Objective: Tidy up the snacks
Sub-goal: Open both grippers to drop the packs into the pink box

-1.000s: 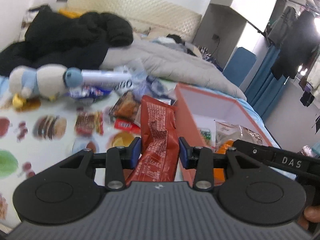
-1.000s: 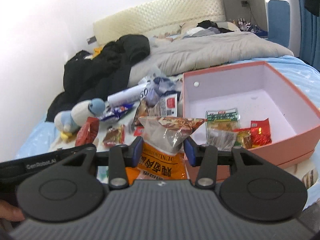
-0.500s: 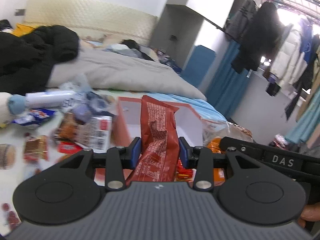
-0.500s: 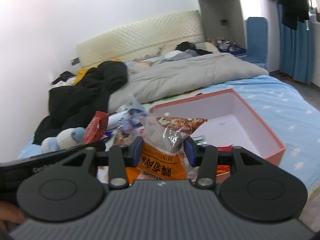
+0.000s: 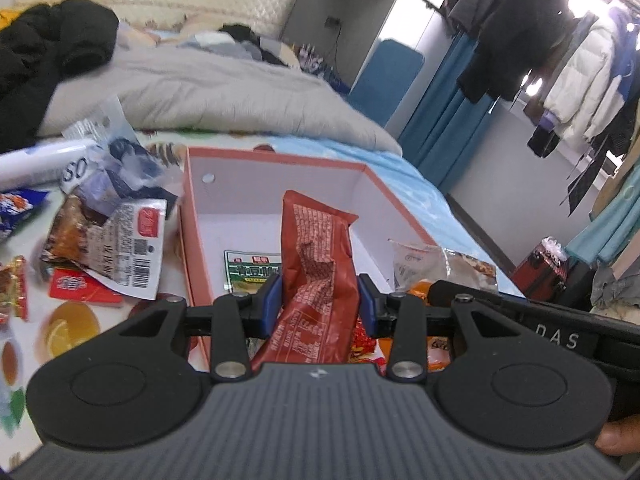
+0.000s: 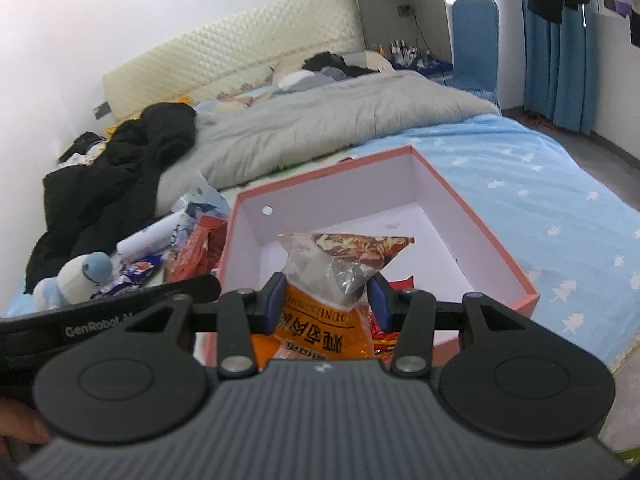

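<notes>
While both grippers clutch packets, pink box (image 5: 192, 216) holds green-labelled packet (image 5: 252, 266).

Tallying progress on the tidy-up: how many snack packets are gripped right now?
2: a red foil packet in the left gripper, and an orange-and-clear bag in the right gripper, both over the pink cardboard box.

grey duvet (image 6: 340, 120) on bed; black coat (image 6: 120, 176) beside; plush toy (image 6: 76, 276)
</notes>
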Available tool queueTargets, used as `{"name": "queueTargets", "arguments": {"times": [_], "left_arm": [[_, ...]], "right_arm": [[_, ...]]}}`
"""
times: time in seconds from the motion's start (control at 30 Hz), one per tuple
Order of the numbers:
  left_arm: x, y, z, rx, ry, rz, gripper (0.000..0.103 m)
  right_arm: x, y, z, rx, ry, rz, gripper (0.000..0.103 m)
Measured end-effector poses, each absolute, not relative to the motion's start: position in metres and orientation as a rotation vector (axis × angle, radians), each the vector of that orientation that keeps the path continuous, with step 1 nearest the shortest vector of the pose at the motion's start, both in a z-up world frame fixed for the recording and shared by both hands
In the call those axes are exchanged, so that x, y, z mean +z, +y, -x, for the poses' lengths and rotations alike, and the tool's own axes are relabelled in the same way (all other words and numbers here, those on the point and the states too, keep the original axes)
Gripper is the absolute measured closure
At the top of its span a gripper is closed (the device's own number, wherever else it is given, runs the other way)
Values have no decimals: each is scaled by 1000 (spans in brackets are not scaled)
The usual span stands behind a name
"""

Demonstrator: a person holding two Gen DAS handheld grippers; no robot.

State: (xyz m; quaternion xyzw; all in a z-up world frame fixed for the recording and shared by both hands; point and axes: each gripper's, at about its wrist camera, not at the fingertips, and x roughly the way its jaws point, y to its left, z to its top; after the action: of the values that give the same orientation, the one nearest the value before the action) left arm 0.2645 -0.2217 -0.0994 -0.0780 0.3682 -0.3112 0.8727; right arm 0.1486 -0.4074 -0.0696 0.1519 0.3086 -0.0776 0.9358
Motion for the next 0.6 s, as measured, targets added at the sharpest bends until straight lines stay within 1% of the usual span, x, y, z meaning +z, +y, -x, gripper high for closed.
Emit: {"name": "queueTargets", "arguments": {"times": [0.37,0.6], "left_arm": [[-159,-273,-348,-623,944,90,57],[-176,-293,-371,-629,981,60,57]], "right_arm": [[-124,-447,-220,-180,787,-342,55],[-158,-471,-245,-187,879,-366,55]]}}
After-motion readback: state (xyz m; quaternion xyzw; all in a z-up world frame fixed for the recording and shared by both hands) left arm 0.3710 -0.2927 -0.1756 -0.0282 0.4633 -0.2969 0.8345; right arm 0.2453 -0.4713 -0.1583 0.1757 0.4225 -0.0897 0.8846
